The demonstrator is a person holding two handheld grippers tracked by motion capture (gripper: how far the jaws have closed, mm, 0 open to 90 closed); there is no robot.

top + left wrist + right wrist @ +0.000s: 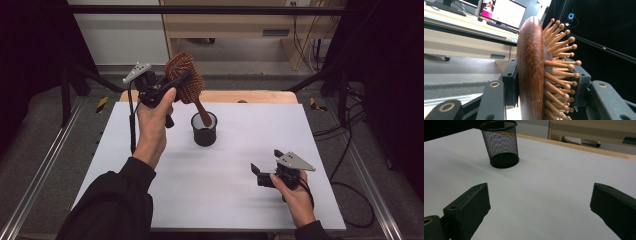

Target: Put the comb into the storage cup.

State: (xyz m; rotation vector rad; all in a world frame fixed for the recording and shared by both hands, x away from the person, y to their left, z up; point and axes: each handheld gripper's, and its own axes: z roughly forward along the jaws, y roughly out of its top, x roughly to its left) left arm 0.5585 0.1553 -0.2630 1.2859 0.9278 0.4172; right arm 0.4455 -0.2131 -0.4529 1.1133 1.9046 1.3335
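Step in hand: we judge this as placing the hairbrush (184, 77) into the mesh cup (204, 129); its handle tip sits at the cup's mouth, whether inside we cannot tell.
Left gripper (172, 86): clamped on the brush head, one jaw on the wooden back, the other among the bristles (560, 65).
Right gripper (261, 175): jaws spread wide, nothing between them, low over the white table (240, 200), well apart from the cup.
Brush axis: long axis tilted, head up and away, handle pointing down toward the cup.
Next move: we expect lowering along that axis, then letting go.
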